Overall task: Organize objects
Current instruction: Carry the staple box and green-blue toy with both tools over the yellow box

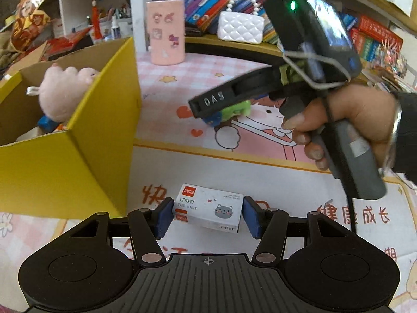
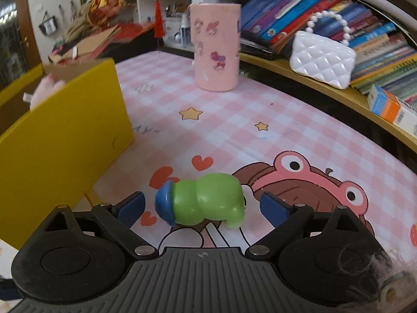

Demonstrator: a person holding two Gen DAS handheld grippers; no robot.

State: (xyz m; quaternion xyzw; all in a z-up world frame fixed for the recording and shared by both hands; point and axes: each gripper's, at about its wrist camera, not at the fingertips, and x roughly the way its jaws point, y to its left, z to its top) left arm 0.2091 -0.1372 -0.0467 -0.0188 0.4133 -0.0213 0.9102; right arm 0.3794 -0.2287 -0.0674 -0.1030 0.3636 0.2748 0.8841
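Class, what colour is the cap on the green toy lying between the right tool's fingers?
Blue cap on the green toy; right wrist view shows it best.

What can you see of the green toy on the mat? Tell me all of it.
The green toy is a small, chunky figure of glossy plastic, with a lumpy green body and a blue cap-like end pointing left. It lies on its side on the pink cartoon mat, over the printed character. The right gripper brackets it, open, with a gap on each side and neither blue pad touching. The left wrist view shows it partly hidden beneath that gripper.
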